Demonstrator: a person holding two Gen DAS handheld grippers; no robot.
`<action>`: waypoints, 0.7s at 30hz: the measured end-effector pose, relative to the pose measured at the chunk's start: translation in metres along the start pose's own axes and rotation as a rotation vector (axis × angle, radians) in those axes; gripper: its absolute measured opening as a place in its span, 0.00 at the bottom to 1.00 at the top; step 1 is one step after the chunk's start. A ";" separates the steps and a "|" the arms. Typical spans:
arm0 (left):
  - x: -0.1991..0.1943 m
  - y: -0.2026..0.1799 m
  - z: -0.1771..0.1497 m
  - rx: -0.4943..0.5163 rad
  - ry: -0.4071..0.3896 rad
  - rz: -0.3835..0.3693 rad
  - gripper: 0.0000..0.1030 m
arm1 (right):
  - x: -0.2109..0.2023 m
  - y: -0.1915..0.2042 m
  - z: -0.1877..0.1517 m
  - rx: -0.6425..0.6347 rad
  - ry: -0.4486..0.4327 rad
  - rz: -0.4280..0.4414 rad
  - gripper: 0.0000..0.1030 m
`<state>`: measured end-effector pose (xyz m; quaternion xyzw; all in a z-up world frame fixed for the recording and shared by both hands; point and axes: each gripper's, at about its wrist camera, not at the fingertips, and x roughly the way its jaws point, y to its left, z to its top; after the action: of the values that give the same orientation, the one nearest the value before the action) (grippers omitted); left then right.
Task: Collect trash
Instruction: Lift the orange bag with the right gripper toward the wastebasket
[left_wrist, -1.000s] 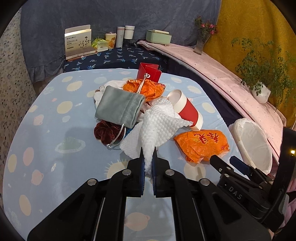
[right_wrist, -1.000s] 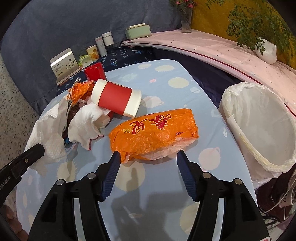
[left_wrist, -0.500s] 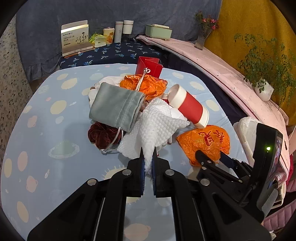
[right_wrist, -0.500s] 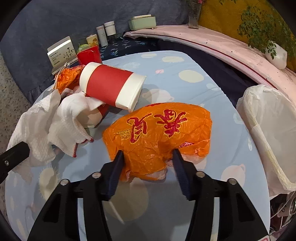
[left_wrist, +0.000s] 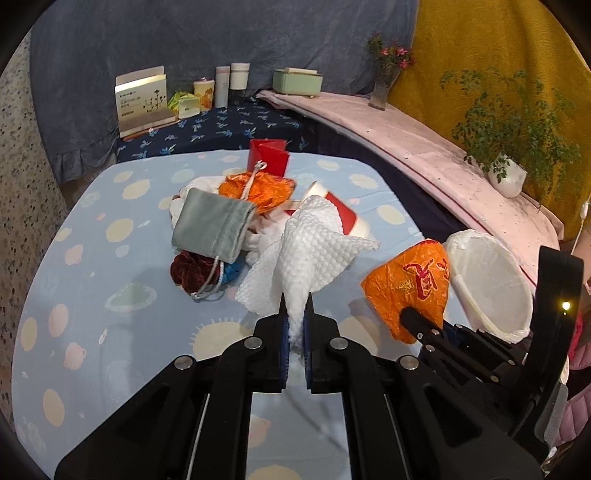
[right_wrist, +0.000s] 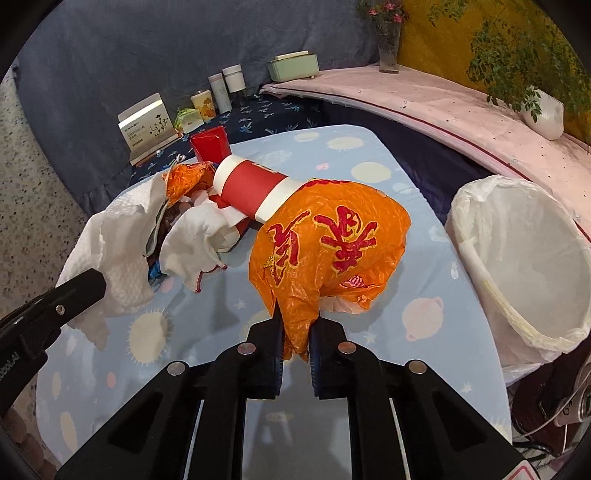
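The right claw (right_wrist: 296, 334), clenched on the crinkled orange plastic bag with red characters (right_wrist: 328, 251), holds it just left of the white-lined round bin (right_wrist: 524, 266), nearer than the left claw (left_wrist: 295, 328) clamping white paper towel (left_wrist: 314, 258).

On the tabletop (left_wrist: 110, 280) a pile sits at centre: a drawstring pouch (left_wrist: 212, 230) lies on top at its left, a velvet scrunchie (left_wrist: 186, 271) just before it, a crumpled wrapper (left_wrist: 266, 190) behind it, and a folded card box (left_wrist: 267, 158) stands at the far edge. A paper cup (right_wrist: 251, 186) lies on its side at the pile's right, touching the printed plastic bag (right_wrist: 328, 247) — which hangs from the right gripper (right_wrist: 295, 330), raised off the tabletop. The paper towel (left_wrist: 310, 251) rises from the pile's near side into the left gripper (left_wrist: 295, 325); the lined bin (right_wrist: 524, 266) stands beyond the tabletop's right edge — beside the bag.
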<state>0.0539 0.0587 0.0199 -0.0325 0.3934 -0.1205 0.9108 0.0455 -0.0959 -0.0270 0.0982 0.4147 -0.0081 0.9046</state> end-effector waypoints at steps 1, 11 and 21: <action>-0.004 -0.005 -0.001 0.005 -0.005 -0.006 0.05 | -0.008 -0.003 -0.002 0.001 -0.005 -0.005 0.10; -0.039 -0.053 -0.012 0.052 -0.046 -0.091 0.05 | -0.065 -0.031 -0.016 0.009 -0.045 -0.077 0.11; -0.055 -0.068 -0.025 0.074 -0.047 -0.107 0.05 | -0.099 -0.048 -0.027 0.014 -0.078 -0.116 0.11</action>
<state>-0.0140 0.0069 0.0518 -0.0224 0.3650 -0.1825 0.9127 -0.0441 -0.1449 0.0220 0.0798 0.3842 -0.0672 0.9173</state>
